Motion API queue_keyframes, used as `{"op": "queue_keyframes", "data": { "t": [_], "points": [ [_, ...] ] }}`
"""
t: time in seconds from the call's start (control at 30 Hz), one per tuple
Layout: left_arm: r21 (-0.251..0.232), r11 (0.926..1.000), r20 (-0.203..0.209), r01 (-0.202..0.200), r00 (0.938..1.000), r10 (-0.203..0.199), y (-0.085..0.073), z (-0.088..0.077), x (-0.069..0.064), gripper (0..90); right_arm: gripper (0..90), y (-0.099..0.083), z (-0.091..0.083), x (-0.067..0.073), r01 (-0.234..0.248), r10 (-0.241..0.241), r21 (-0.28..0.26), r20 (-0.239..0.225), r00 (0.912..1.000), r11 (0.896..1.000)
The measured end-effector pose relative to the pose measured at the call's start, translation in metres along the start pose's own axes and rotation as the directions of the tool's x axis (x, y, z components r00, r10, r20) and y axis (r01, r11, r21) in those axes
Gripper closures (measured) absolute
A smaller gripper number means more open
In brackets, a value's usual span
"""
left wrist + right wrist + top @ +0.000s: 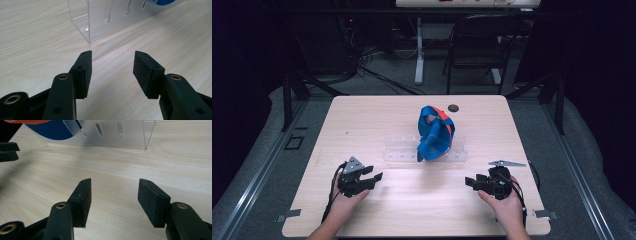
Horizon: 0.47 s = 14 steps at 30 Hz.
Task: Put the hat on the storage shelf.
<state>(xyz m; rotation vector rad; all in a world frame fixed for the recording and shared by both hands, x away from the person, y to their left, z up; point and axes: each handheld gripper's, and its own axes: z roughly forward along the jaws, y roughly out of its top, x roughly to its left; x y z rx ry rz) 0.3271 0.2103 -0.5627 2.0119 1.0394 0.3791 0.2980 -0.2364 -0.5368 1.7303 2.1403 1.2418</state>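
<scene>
left hand-held gripper (373,178) spread, empty | right hand-held gripper (472,181) spread, empty | clear rack (402,150) with blue cloth (435,134) ahead, between both, long axis left-right | neither clearly nearer

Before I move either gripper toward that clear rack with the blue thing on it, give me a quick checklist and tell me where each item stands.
1. Left gripper open with nothing between the jaws: ok.
2. Right gripper open with nothing between the jaws: ok.
3. Bare table between both grippers and the clear rack: ok.
4. Blue and orange item sitting on the rack: ok; how firmly it is seated, cannot tell.
5. Small dark disc lies behind the rack, away from both approach paths: ok.
6. What the blue and orange item is, and where best to grip it: cannot tell.
</scene>
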Motion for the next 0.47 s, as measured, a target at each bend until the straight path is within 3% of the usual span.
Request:
{"op": "queue_keyframes", "data": {
  "t": [0.07,0.13,0.27,0.47],
  "points": [
    [-0.001,1.0000,-0.001,0.002,1.0000,-0.002,0.000,0.000,0.000,49.7,44.8,-0.003,0.001,0.000,0.003,-0.003,-0.012,-0.001,1.0000,1.000],
    [0.000,1.0000,-0.001,0.001,1.0000,-0.001,0.000,0.000,0.000,49.7,45.5,-0.012,0.003,-0.001,0.033,-0.032,-0.057,0.015,0.9994,0.998],
    [0.006,1.0000,-0.002,-0.005,1.0000,0.005,0.000,0.000,0.000,49.7,47.2,-0.020,0.005,-0.003,0.015,-0.015,-0.095,-0.004,0.9999,0.995],
    [-0.005,1.0000,0.007,0.004,1.0000,-0.004,-0.001,0.001,0.000,49.8,48.4,-0.032,-0.005,-0.002,0.093,-0.093,-0.183,0.009,0.9957,0.979]
  ]
}}
